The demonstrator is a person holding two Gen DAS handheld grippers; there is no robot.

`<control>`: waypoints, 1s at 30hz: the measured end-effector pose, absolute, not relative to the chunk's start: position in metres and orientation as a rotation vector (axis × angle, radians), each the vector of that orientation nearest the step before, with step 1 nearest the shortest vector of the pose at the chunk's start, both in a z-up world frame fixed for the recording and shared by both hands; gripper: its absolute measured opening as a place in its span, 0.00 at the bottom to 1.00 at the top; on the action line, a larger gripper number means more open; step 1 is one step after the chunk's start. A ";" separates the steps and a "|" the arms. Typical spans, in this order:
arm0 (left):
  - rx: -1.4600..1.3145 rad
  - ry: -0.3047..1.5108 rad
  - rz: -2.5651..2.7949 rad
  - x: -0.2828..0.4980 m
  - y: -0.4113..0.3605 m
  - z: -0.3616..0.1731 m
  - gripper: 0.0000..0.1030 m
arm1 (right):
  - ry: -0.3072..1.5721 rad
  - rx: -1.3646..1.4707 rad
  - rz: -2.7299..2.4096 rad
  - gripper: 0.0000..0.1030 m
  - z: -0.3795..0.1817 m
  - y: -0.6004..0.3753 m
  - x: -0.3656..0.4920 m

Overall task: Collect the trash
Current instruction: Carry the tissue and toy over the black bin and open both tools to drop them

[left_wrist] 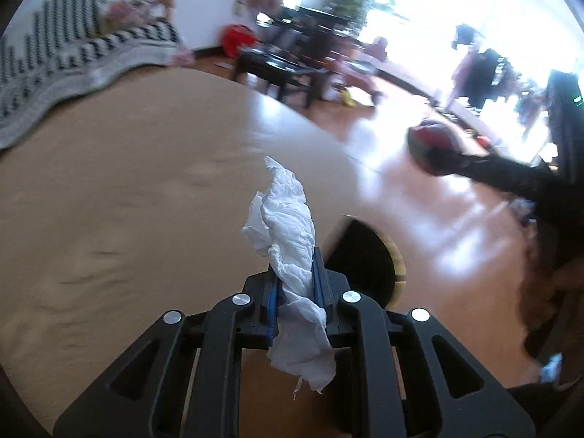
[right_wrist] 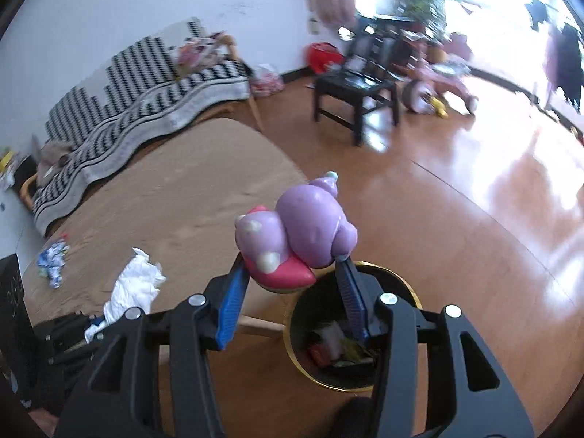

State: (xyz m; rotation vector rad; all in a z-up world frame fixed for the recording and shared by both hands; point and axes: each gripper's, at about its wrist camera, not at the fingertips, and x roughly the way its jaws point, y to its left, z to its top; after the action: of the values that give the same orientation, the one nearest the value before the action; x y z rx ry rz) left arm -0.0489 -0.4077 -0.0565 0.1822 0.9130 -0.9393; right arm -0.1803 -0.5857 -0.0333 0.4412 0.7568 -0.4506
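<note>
You've got the left gripper [left_wrist: 296,284] clamped on the tissue [left_wrist: 288,233] and the right gripper [right_wrist: 292,273] pinching the purple toy [right_wrist: 295,231], so center each over the bin [right_wrist: 350,328] beside the surface [right_wrist: 175,200] before letting go.

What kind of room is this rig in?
Most likely a home living room: a sofa under a black-and-white patterned throw, a child's pink tricycle on the glossy wood floor, and a dark wooden chair.
</note>
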 end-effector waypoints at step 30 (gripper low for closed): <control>0.264 1.037 -1.037 -0.085 -0.537 -0.131 0.56 | 0.938 0.619 -0.461 0.71 -0.115 -0.657 -0.193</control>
State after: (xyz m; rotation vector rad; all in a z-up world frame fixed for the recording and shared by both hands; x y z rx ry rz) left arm -0.0852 -0.5371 -0.1309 0.2638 1.0373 -1.0374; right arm -0.1934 -0.6573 -0.1153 0.6187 0.9378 -0.4605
